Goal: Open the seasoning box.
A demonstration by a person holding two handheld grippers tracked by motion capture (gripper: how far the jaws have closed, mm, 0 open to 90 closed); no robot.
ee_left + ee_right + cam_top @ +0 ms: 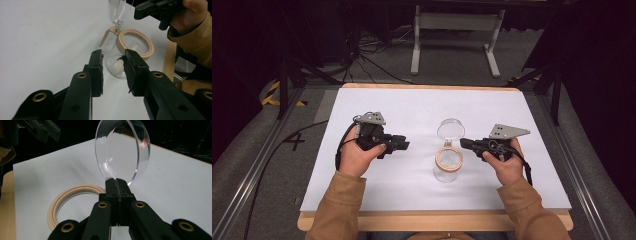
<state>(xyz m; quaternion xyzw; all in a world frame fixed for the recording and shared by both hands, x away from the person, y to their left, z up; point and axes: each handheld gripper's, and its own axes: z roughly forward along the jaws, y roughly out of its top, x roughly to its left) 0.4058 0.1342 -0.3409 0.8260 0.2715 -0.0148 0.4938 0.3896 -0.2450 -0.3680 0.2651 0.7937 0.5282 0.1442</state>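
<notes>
a white sheet covers the wooden worktop [362,220], with grey carpet [377,67], cables [362,55] and a white table frame [457,30] in the dark room beyond. the clear jar [447,165] stands mid-worktop; the right gripper [117,185] pinches its open lid [122,150], jaws pressed together. the left gripper [113,62], jaws spread, sits near the jar.

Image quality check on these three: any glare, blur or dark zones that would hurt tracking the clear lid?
High view: white table evenly lit, surroundings nearly black; clear lid faint against it. Left gripper view: the near jaws are soft, jar sharper. Right gripper view: lid carries bright rim highlights and reflections against a dark background; right gripper in focus.
</notes>
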